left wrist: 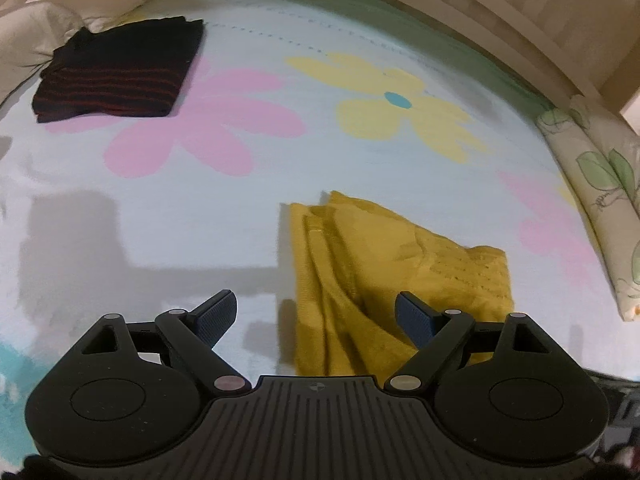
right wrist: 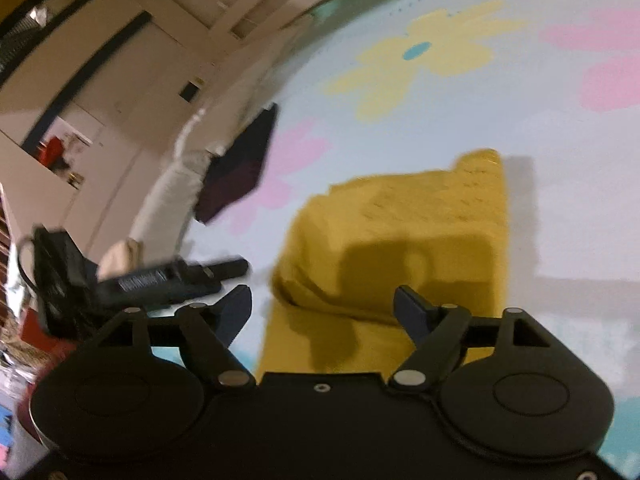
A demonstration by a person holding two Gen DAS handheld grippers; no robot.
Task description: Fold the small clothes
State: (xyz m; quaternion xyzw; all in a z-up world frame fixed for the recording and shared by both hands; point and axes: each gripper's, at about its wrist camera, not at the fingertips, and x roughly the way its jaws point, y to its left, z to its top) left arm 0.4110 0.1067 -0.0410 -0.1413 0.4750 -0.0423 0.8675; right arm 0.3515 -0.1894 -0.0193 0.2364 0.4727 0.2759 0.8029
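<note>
A mustard-yellow knitted garment (left wrist: 376, 264) lies partly folded on the flowered bed sheet (left wrist: 224, 216). In the right wrist view the same yellow garment (right wrist: 400, 232) shows one flap laid over its lower part. My left gripper (left wrist: 316, 314) stands open above the garment's near left edge, with nothing between its fingers. My right gripper (right wrist: 322, 312) is open too, hovering over the garment's near fold without pressing on the cloth. A folded black garment with red stripes (left wrist: 116, 72) rests at the sheet's far left; the right wrist view shows a dark folded cloth (right wrist: 240, 168).
A leaf-print pillow (left wrist: 600, 200) lines the bed's right side. A pale bolster (left wrist: 36, 32) and a wooden headboard (left wrist: 520, 8) border the far end. In the right wrist view a black device (right wrist: 168, 280) lies at the bed's edge, with wardrobe doors (right wrist: 120, 92) behind.
</note>
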